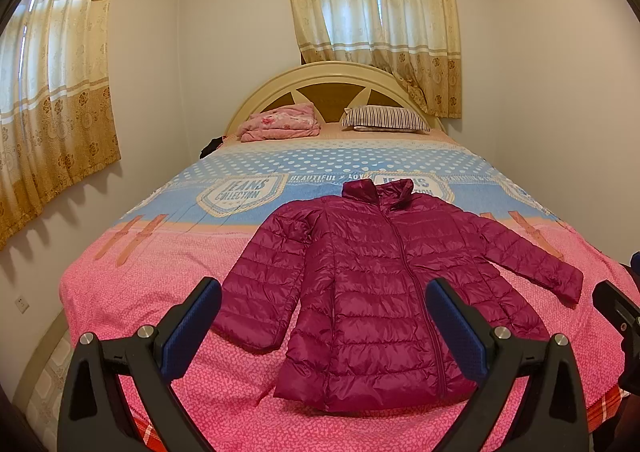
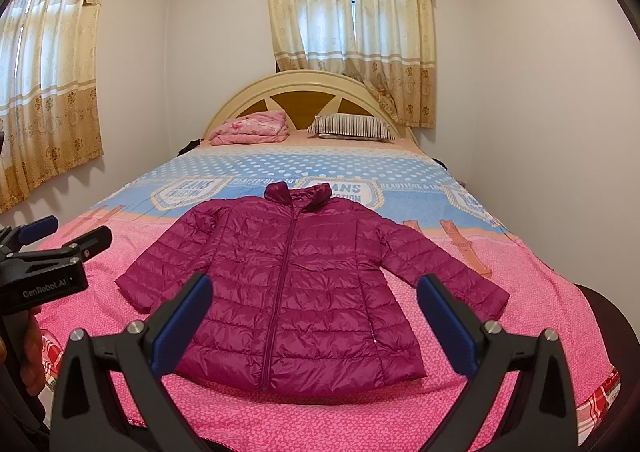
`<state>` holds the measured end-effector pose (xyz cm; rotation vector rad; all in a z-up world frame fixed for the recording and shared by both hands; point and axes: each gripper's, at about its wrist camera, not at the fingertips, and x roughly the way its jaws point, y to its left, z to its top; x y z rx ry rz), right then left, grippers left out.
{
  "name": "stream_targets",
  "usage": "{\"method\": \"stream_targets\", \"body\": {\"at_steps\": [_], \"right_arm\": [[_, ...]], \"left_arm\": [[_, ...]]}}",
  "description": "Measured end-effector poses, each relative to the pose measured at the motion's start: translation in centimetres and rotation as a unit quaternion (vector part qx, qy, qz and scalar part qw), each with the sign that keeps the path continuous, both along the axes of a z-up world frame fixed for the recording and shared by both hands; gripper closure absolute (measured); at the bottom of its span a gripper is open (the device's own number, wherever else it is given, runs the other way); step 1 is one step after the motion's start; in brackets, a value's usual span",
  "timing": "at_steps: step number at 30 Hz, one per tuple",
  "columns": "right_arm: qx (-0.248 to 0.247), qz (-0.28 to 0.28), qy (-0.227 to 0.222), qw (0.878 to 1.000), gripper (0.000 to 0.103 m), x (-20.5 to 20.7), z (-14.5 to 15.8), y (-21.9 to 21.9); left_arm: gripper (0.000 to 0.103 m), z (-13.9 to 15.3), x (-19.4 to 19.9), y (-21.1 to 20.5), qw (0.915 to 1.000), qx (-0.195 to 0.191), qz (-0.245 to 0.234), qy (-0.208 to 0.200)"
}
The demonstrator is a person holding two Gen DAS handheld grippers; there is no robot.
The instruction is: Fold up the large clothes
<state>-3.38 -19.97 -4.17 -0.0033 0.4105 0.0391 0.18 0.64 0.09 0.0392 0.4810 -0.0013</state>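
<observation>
jacket flat on bed, both tools spread

the left tool [image 1: 323,316] and right tool [image 2: 314,312] hung spread and empty above the bed [image 2: 532,304]. beyond them the jacket [image 2: 296,284] lay flat, zipped, sleeves out. farther off sat a pillow [image 2: 352,127].

Bed [image 1: 132,280] — jacket [image 1: 384,288], pillow [image 1: 386,118]

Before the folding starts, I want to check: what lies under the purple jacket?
The purple jacket lies flat, zipped, directly on the pink and blue bedspread. Whether anything small sits beneath it cannot be seen, because the jacket covers that area.
</observation>
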Motion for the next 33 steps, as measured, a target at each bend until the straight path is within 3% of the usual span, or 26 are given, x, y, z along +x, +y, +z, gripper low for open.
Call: {"method": "stream_targets", "body": {"at_steps": [33], "right_arm": [[0.001, -0.003, 0.015, 1.0, 0.0, 0.66, -0.77, -0.51]], "left_arm": [[0.001, -0.69, 0.28, -0.16, 1.0, 0.004, -0.002, 0.005]]}}
